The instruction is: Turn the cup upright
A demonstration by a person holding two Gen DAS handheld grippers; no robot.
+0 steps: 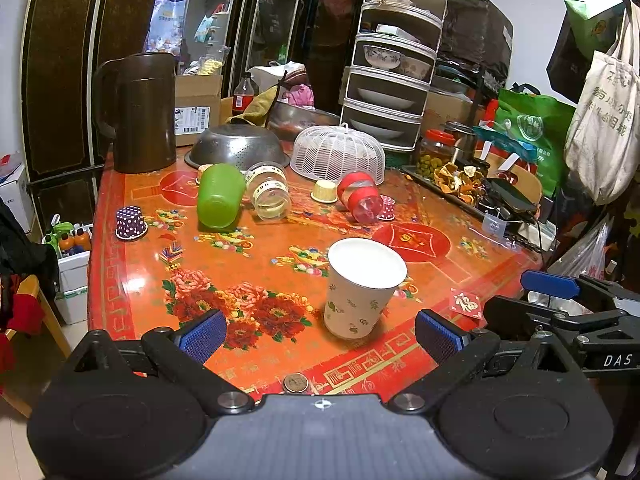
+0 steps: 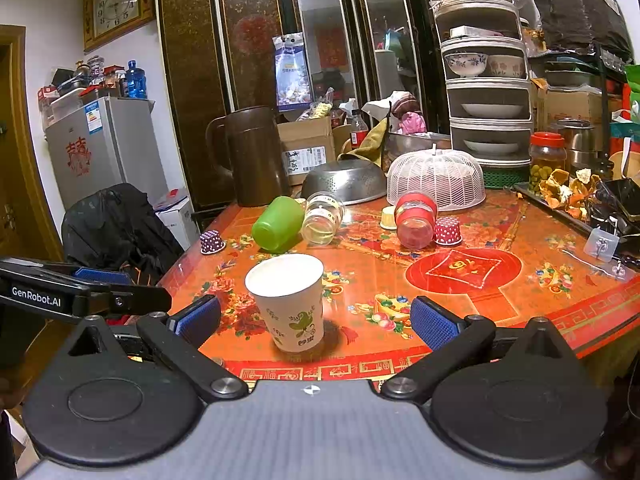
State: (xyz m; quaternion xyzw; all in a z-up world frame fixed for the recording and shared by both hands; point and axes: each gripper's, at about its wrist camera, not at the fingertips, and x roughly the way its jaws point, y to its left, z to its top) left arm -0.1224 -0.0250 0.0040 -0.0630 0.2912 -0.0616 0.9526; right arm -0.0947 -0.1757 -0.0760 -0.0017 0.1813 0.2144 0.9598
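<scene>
A white paper cup with green leaf print (image 1: 360, 286) stands upright near the front edge of the red patterned table (image 1: 248, 268); it also shows in the right wrist view (image 2: 290, 300). My left gripper (image 1: 320, 334) is open and empty, just in front of the cup. My right gripper (image 2: 314, 320) is open and empty, with the cup standing between and just beyond its blue pads. A green cup (image 1: 220, 196) lies on its side farther back, next to a clear jar (image 1: 269, 195) and a red-wrapped jar (image 1: 360, 196), both on their sides.
A brown pitcher (image 1: 140, 112), an upturned steel colander (image 1: 238, 146) and a white mesh food cover (image 1: 338, 154) stand at the back. Small cupcake cases (image 1: 130, 222) dot the table. A tray of clutter (image 1: 472, 184) lines the right edge. A coin (image 1: 296, 383) lies at the front edge.
</scene>
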